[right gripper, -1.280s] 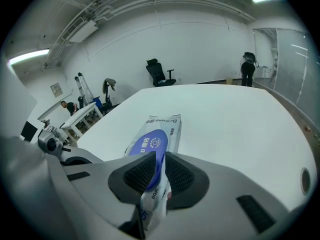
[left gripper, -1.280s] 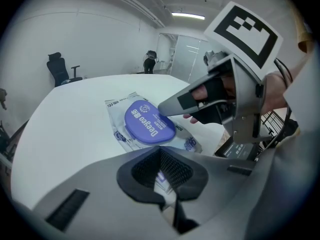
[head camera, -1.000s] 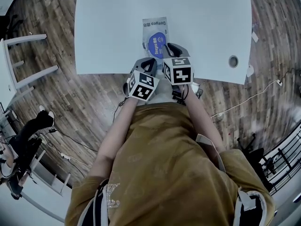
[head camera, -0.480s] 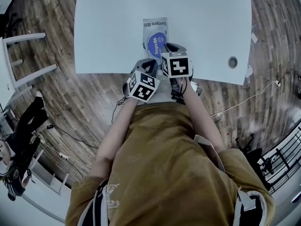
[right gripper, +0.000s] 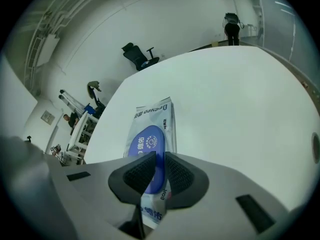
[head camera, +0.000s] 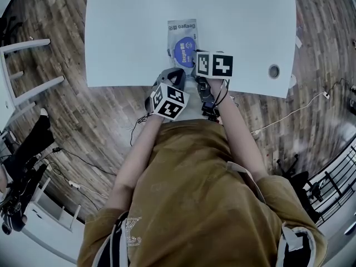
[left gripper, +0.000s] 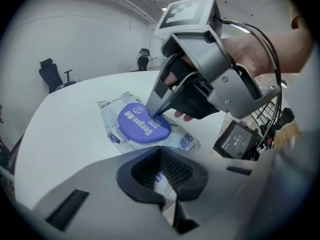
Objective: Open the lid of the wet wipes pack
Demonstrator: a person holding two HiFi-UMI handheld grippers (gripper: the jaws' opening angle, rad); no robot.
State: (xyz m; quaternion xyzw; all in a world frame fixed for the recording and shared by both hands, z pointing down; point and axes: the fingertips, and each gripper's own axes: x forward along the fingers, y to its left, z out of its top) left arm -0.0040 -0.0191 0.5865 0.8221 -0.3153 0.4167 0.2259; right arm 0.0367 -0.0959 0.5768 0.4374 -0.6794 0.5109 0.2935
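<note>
Now the wet wipes pack (head camera: 182, 28) lies flat on the white table (head camera: 133, 26), close to the edge where the person stands. Its blue lid (right gripper: 145, 143) sits on top of the pack, in the middle. From the left gripper view the lid looks flat and closed.

The right gripper (right gripper: 155, 176) has its two jaws pulled in tight on the near edge of the blue lid, and the blue rim shows between the black pads. It leans down onto the pack from the person's side.

The left gripper (left gripper: 162, 171) is just beside it, lower and nearer the table edge. Its jaws are squeezed on the near end of the pack, and a bit of white wrapper with blue print shows between the pads.

Each gripper has a cube with black and white squares on it.

Past the table is a brown wooden floor (head camera: 83, 115). A black office chair (right gripper: 140, 56) stands far behind the table.
</note>
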